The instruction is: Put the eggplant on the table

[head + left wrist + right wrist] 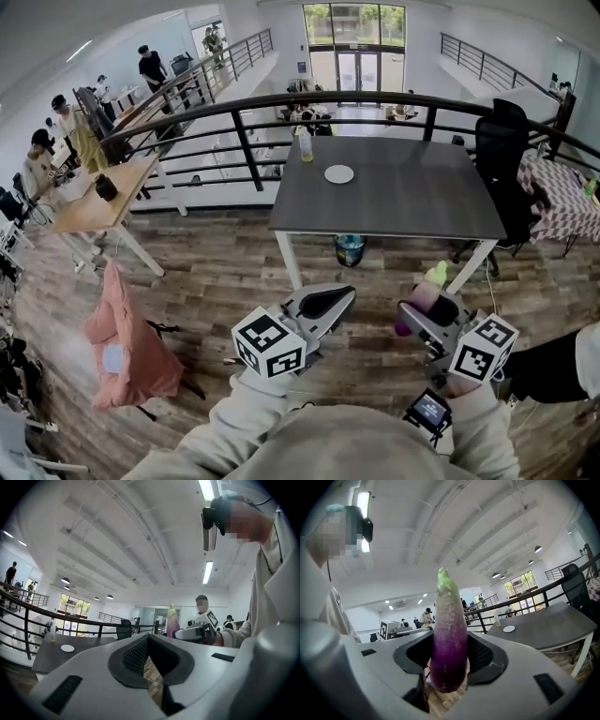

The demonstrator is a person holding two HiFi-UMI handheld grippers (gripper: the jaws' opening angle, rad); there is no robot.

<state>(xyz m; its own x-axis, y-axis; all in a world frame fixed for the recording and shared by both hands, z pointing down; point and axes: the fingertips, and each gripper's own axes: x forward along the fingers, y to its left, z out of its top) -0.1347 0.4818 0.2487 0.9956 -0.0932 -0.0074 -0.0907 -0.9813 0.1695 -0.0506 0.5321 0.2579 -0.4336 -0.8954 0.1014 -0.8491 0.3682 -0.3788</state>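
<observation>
The dark worktop (pixel 394 202) stands ahead on the wooden floor, bare except for a white disc (pixel 338 173) and a bottle (pixel 306 145) near its far edge. The right tongs (pixel 427 314) pinch the eggplant (pixel 449 634) upright, well short of the near edge. The left tongs (pixel 323 305) are pressed together, empty. The eggplant is best carried level past the near edge, lowered onto the open middle and only then released. The chair (pixel 502 159) crowds the right side.
</observation>
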